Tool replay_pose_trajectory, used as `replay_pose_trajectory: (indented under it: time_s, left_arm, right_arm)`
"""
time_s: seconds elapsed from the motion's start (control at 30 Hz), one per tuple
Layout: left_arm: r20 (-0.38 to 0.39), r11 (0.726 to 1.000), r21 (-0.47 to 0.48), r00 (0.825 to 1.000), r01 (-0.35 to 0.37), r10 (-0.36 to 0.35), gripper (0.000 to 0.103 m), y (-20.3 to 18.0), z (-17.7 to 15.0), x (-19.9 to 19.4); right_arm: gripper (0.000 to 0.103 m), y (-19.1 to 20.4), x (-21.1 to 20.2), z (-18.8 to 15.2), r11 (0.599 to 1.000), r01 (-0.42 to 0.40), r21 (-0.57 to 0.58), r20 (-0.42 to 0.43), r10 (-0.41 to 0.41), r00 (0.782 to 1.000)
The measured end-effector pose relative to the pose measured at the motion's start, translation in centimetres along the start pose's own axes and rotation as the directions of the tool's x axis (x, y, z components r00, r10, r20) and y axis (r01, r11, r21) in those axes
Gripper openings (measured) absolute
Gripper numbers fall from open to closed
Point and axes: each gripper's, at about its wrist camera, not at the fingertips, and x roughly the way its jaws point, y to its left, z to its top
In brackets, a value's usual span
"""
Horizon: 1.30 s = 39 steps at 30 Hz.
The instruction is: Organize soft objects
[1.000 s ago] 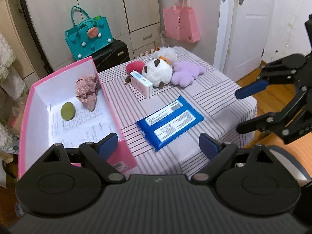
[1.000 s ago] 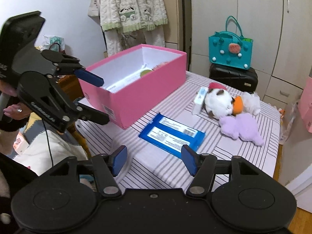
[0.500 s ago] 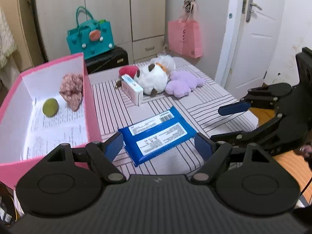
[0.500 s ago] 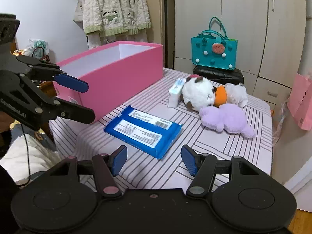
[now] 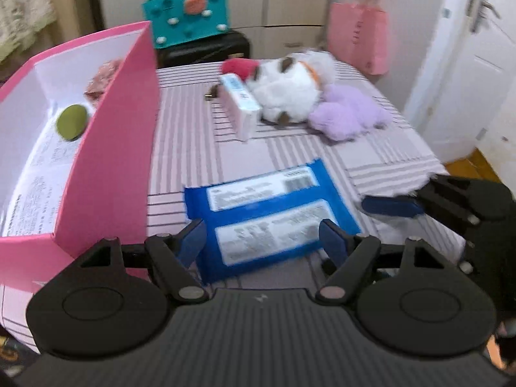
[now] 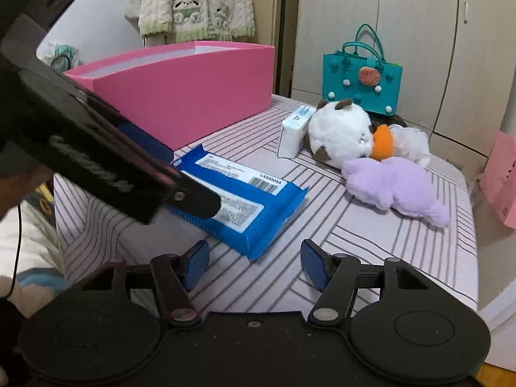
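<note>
left gripper (image 5: 262, 237), jaws closing, with the near end of the blue wipes pack (image 5: 267, 222) lying between the blue pads, which do not yet press on it. right gripper (image 6: 254, 264), jaws parted and holding nothing, low over the striped tablecloth (image 6: 371, 242), just short of the wipes pack's near corner; in the left wrist view the same gripper appears at the right of the pack. the wipes pack, taken here as the landmark, lies flat near the front of the table with its two white labels up. to its left, close by, stands the pink box (image 5: 106, 174), open at the top, white inside; within it a green oval object (image 5: 71, 122) and a crumpled pinkish floral cloth (image 5: 103, 79) at the far end. beyond the pack, toward the far side of the table, a small white carton (image 5: 240, 104) leans against a white plush toy (image 5: 287, 87) with brown patches and an orange part; a red plush (image 5: 238, 64) lies behind the carton, and a purple plush (image 5: 348, 113) lies touching the white one on its right. farther beyond the pack, off the table, a teal handbag (image 5: 187, 16) sits on a black case (image 5: 206, 50) before the cupboards, and a pink bag (image 5: 358, 37) hangs at the right near the door.
</note>
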Motion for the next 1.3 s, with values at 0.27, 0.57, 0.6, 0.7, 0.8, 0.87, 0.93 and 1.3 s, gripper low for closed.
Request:
replay_pose_trajectory:
  time_s: [0.27,0.57,0.6,0.7,0.8,0.87,0.93,1.3]
  left_arm:
    - [-0.030,0.996,-0.075,0.999,-0.043,0.040,0.075,0.2,0.6,1.9]
    - [-0.003,0.991,-0.133,1.000,0.020,-0.021,0.075,0.7,0.0,1.7]
    - [0.008,0.986,-0.154,0.998,0.056,-0.055,0.073,0.9,-0.1,1.7]
    - [0.015,0.983,-0.150,0.994,0.107,-0.106,0.064,0.6,0.0,1.6]
    - [0.008,0.973,-0.167,0.988,0.156,-0.157,0.059,0.7,0.3,1.8]
    - [0.000,0.968,-0.188,0.985,0.167,-0.170,0.055,1.3,0.7,2.1]
    - [-0.008,0.965,-0.205,0.986,0.162,-0.167,0.053,1.8,1.0,2.3]
    - [-0.019,0.987,-0.158,0.999,0.028,-0.031,0.054,1.4,0.8,2.9]
  right_arm:
    - [0.062,-0.3,1.1,0.5,0.999,-0.037,-0.001,0.017,0.037,0.999]
    - [0.021,-0.6,0.4,0.3,1.000,0.005,-0.006,0.012,-0.004,1.000]
    - [0.021,-0.9,0.2,0.3,1.000,0.010,0.003,0.009,-0.010,1.000]
    - [0.022,-1.6,-0.3,0.0,1.000,0.018,0.013,0.000,-0.018,1.000]
    - [0.028,-2.3,-1.1,-0.2,0.998,0.020,0.065,-0.026,-0.019,0.999]
    - [0.032,-2.5,-1.8,-0.1,0.995,0.016,0.101,-0.038,-0.012,0.999]
    - [0.039,-2.6,-2.4,-0.2,0.994,0.028,0.110,-0.035,-0.024,0.999]
    - [0.057,-5.3,-1.6,0.5,0.947,-0.011,0.322,-0.039,0.025,0.999]
